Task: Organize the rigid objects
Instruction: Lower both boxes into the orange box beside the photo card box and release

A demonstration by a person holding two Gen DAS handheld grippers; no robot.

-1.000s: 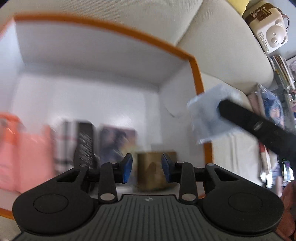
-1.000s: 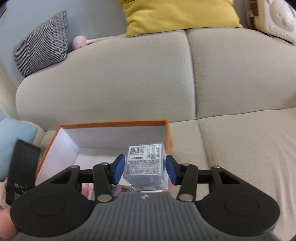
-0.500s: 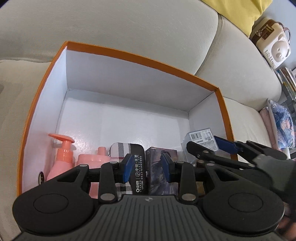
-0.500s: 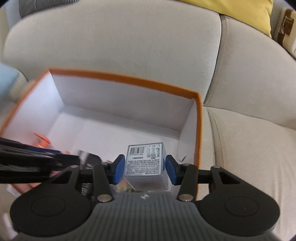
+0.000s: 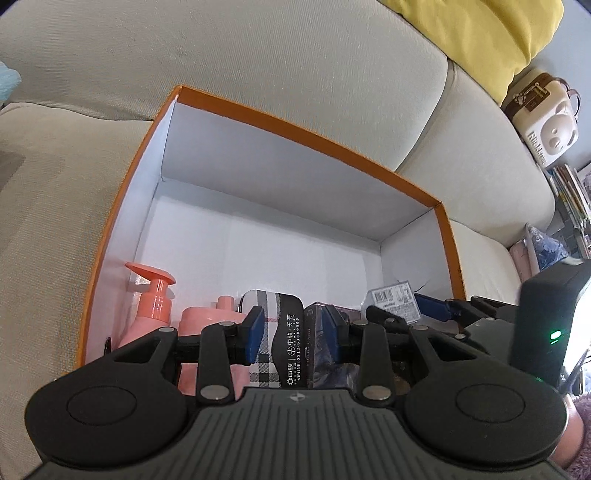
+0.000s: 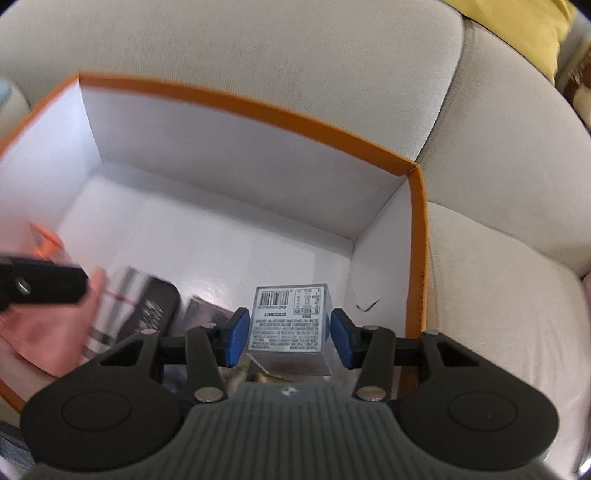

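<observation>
An orange-rimmed white box [image 5: 314, 129] sits on a beige sofa. My right gripper [image 6: 290, 338] is shut on a clear cube box with a barcode label [image 6: 290, 321], held low inside the box near its right wall [image 6: 388, 236]; the cube also shows in the left wrist view [image 5: 395, 299]. My left gripper [image 5: 293, 334] is open and empty, above the box's near edge, over a plaid case [image 5: 275, 332] and a dark carton [image 5: 321, 347]. Pink pump bottles [image 5: 153, 295] stand at the left of the box.
The sofa back [image 5: 258, 55] rises behind the box. A yellow cushion [image 5: 480, 33], a cream bear-faced bag [image 5: 543, 114] and stacked books [image 5: 570, 192] lie to the right. The far half of the box floor [image 6: 221, 229] shows white.
My right gripper has carried the cube from above the box rim down into the box's right side. My left gripper has drawn back from inside the box, now showing the whole box.
</observation>
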